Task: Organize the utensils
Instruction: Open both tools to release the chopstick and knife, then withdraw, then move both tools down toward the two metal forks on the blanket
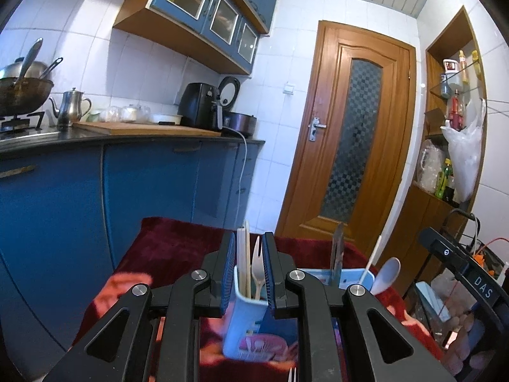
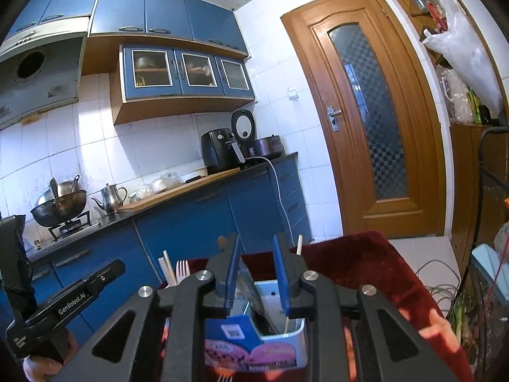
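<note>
A pale blue utensil holder [image 1: 245, 315] stands on a dark red cloth [image 1: 171, 242]. Its near compartment holds wooden chopsticks [image 1: 241, 254] and a white plastic fork [image 1: 257, 265], which show in the narrow gap of my left gripper [image 1: 249, 238]; it is open, and its blue pads do not press on them. Further right stand a knife [image 1: 337, 248], a white stick [image 1: 373, 254] and a white spoon [image 1: 386, 273]. My right gripper [image 2: 256, 242] hovers open over the holder [image 2: 280, 340], with nothing gripped. The knife blade [image 2: 248, 286] leans in the compartment beneath it. The chopsticks [image 2: 168, 270] and fork [image 2: 182, 270] stand to its left.
Fork tines [image 1: 292, 374] poke in at the bottom edge. The left gripper's black housing [image 2: 73, 299] is at lower left, held by a hand. Blue cabinets [image 1: 143, 184] and a counter with a wok [image 1: 22, 92] lie beyond. A wooden door [image 1: 350, 143] and a cluttered wire rack [image 1: 461, 280] are on the right.
</note>
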Demonstrator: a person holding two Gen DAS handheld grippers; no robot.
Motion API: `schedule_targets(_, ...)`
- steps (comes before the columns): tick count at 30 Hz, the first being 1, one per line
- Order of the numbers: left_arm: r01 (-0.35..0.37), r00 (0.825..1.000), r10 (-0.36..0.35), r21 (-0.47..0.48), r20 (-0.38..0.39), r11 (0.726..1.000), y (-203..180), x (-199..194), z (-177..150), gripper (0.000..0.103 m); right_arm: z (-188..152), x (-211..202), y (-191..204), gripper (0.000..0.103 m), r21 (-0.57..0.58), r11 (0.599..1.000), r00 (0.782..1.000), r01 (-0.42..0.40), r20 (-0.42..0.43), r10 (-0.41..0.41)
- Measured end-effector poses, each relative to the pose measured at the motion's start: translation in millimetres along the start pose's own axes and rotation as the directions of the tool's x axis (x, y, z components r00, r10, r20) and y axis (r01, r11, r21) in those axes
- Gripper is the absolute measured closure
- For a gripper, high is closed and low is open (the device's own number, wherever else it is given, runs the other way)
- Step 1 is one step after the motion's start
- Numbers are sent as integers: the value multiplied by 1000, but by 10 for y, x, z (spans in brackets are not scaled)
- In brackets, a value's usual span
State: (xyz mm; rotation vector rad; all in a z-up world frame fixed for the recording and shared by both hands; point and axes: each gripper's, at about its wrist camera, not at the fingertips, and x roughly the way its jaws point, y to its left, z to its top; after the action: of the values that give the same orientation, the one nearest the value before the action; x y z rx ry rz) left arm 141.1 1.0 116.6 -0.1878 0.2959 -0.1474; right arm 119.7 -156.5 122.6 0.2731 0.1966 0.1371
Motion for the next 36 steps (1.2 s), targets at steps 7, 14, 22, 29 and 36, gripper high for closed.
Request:
schedule_targets(7,-8,999,9,3,-45,1000,28,-181,-70,86,-83,-196,6,78,14,1000,999,-3,-50,4)
schedule_targets(14,-8,994,10,17,-109,1000,27,-293,-200,86,-214,-361,41,74,8,1000,994,-1,-107,2)
schedule_targets(22,-4,983,6,15,-185,1000,39,-359,-354,85,-402,-518,11,70,21,1000,986,1,-169,2)
schedule_targets(29,1,973,4,22,-232,1000,30,-391,-483,73,-586,-583,-108,67,48,998,972,27,-236,-14)
schedule_targets(36,1,955,7,27,-295,1000,9,-379,-622,73,-775,-568,-240,62,66,996,946,61,-321,-37)
